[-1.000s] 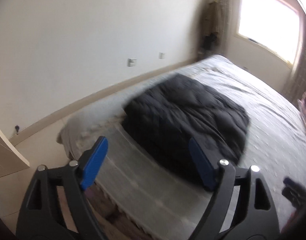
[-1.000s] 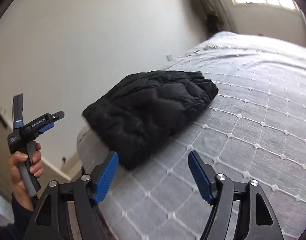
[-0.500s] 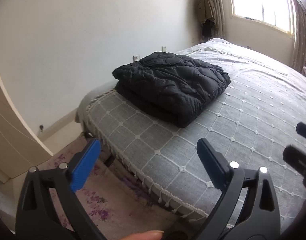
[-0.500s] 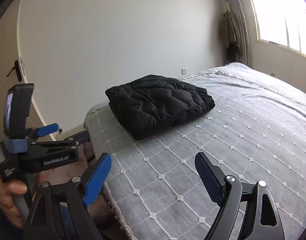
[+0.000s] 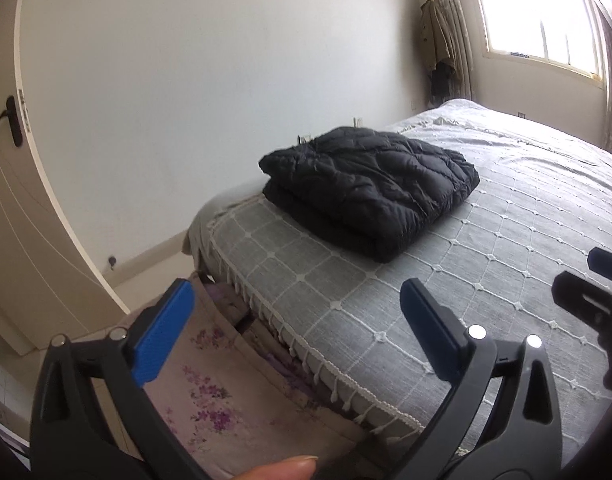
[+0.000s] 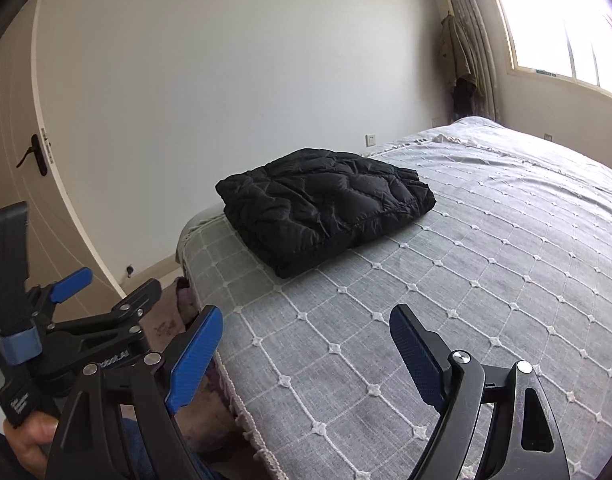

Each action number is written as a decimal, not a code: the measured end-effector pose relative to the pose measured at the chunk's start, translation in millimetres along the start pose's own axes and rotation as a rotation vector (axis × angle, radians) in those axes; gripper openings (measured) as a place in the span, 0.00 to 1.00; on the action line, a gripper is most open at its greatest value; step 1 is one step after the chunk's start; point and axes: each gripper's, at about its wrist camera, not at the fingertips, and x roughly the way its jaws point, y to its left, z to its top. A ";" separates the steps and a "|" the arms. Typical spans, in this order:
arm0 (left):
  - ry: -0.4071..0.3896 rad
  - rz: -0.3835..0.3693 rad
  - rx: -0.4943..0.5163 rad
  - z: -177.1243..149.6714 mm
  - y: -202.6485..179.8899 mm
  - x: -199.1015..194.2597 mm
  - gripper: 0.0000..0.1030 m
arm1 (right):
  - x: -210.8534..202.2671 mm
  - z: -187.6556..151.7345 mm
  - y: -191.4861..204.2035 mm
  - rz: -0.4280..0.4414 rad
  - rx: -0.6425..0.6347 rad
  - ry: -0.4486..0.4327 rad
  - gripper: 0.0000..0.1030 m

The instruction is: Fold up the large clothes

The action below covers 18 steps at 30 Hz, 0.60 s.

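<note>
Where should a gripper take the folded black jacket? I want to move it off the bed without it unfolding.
Probably at the folded black jacket's near corner, where the stacked layers end at the bed's edge. Coming in low from the near side lets the fingers close over all layers together. It is puffy and soft, so the second gripper should take the opposite end.

Your right tool (image 6: 302, 354) hangs over the near edge of the bed (image 6: 485, 280), its blue pads wide apart with nothing between them. The folded black quilted jacket (image 6: 325, 210) lies at the far left corner. Your left tool (image 6: 78, 320) shows at the left, held in your hand (image 6: 28, 440).
</note>
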 end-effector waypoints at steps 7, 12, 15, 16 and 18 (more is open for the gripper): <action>0.042 -0.025 -0.044 0.8 12.5 9.2 0.99 | 3.8 -3.3 0.1 0.005 0.028 0.003 0.84; 0.028 -0.019 -0.026 -0.7 8.2 7.0 0.99 | 6.0 -5.3 8.6 0.001 -0.005 0.003 0.84; 0.017 -0.015 -0.009 -1.0 4.3 5.6 0.99 | 7.5 -6.7 12.3 -0.009 -0.023 0.003 0.84; 0.018 -0.015 -0.007 -1.0 4.1 5.7 0.99 | 8.2 -7.1 12.7 -0.011 -0.024 0.006 0.84; 0.022 -0.015 -0.002 -0.7 3.0 6.3 0.99 | 9.5 -8.2 13.4 -0.013 -0.026 0.009 0.84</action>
